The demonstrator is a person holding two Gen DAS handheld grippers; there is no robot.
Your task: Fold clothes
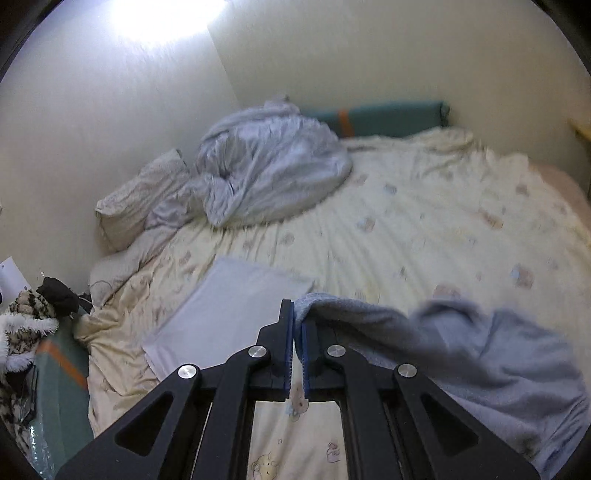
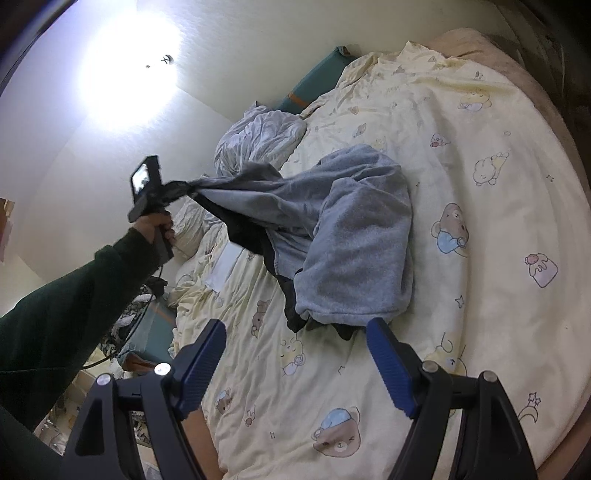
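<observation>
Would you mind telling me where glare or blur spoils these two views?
Left wrist view: lamp glare whitens the wall at top, and the grey garment is smeared by motion. Right wrist view: similar glare upper left; bedsheet sharp, its edge bowed by the fisheye; left gripper blurred.

No readable text, label, brand, number or sign found in either view. Bed sheet (image 2: 480,229) printed with cartoon bears, stars and cupcake only; no lettering made out among prints. Small screen on left gripper (image 2: 186,192) lit but too small and blurred for reading. White sheet of paper (image 1: 9,273) at left edge shows no legible marks.
</observation>
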